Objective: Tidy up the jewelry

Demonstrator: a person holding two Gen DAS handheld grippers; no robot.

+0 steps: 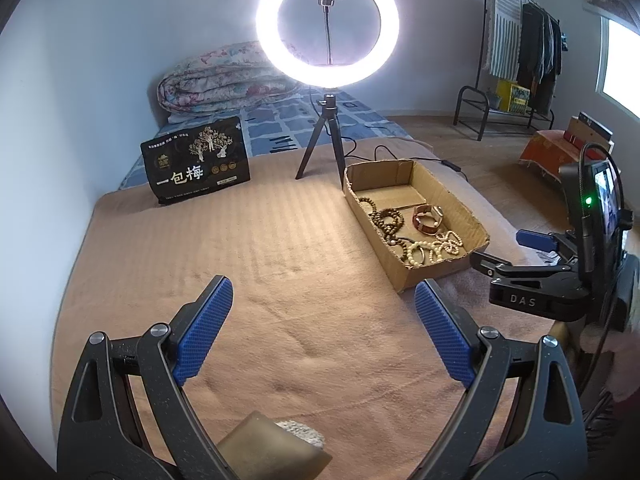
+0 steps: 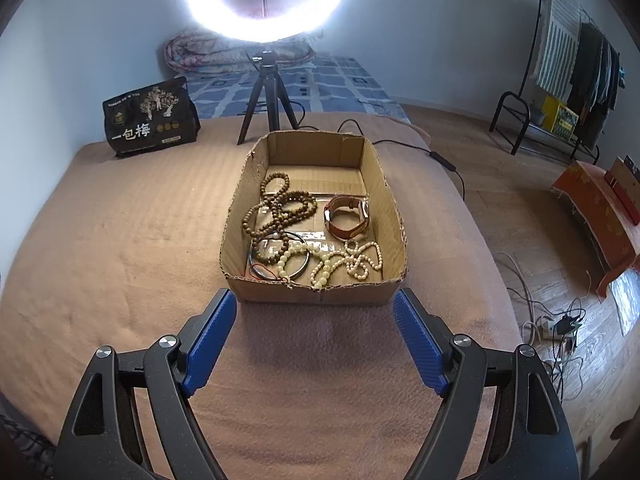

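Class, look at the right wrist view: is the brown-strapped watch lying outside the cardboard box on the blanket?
No. The watch lies inside the cardboard box, by its right wall, next to the bead strands.

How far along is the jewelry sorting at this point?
Looks finished or nearly so: the bead strands, watch, bangle and pearl necklace all lie in the cardboard box. Left gripper and right gripper are open, holding nothing. No jewelry visible on the blanket.
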